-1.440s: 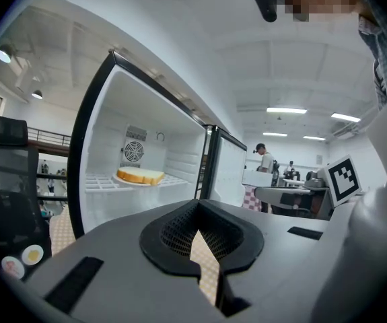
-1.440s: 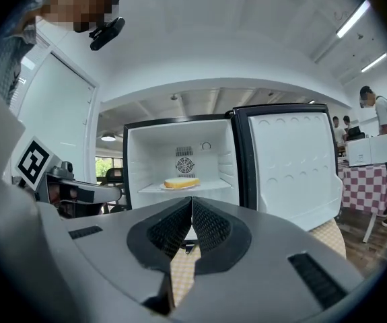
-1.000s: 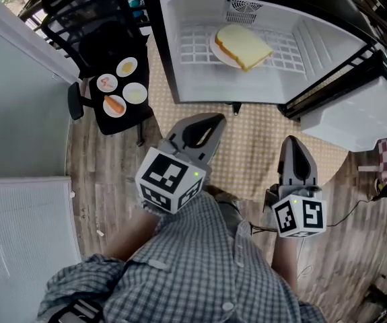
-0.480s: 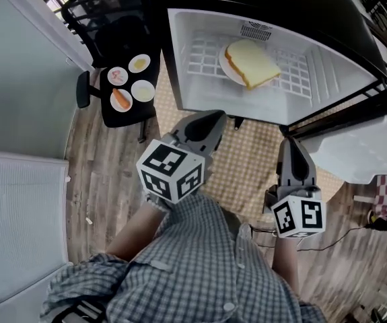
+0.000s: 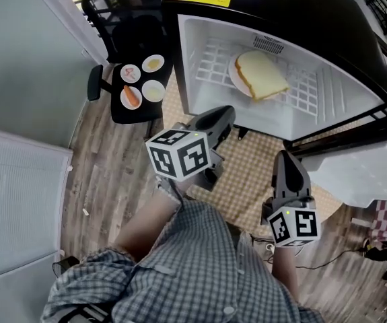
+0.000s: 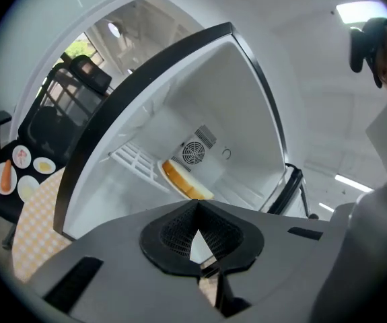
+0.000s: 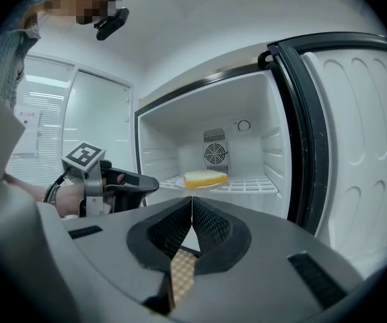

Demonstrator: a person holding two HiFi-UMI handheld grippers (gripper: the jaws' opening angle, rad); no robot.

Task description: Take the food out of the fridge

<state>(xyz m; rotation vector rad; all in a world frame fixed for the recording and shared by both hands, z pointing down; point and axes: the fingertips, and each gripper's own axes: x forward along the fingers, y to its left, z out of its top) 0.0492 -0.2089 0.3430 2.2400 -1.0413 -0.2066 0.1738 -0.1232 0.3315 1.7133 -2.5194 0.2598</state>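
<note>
A thick slice of bread (image 5: 262, 73) lies on a pink-rimmed plate (image 5: 235, 74) on the white wire shelf of the open fridge (image 5: 200, 79). The bread (image 6: 185, 182) also shows in the left gripper view, and the bread (image 7: 205, 178) shows in the right gripper view ahead of the jaws. My left gripper (image 5: 224, 116) is shut and empty, its tip just before the fridge's lower front edge. My right gripper (image 5: 286, 157) is shut and empty, further back over the checked mat. Both point toward the fridge opening.
A black chair (image 5: 134, 110) at the fridge's left carries several small plates of food (image 5: 143, 85). The open fridge door (image 5: 355, 173) stands at the right. A checked mat (image 5: 247, 173) covers the wooden floor before the fridge. A white door (image 5: 18, 200) is at the left.
My left gripper has moved closer to the fridge and rolled, so its marker cube shows a different face. The right gripper has shifted a little. Both stay shut.
</note>
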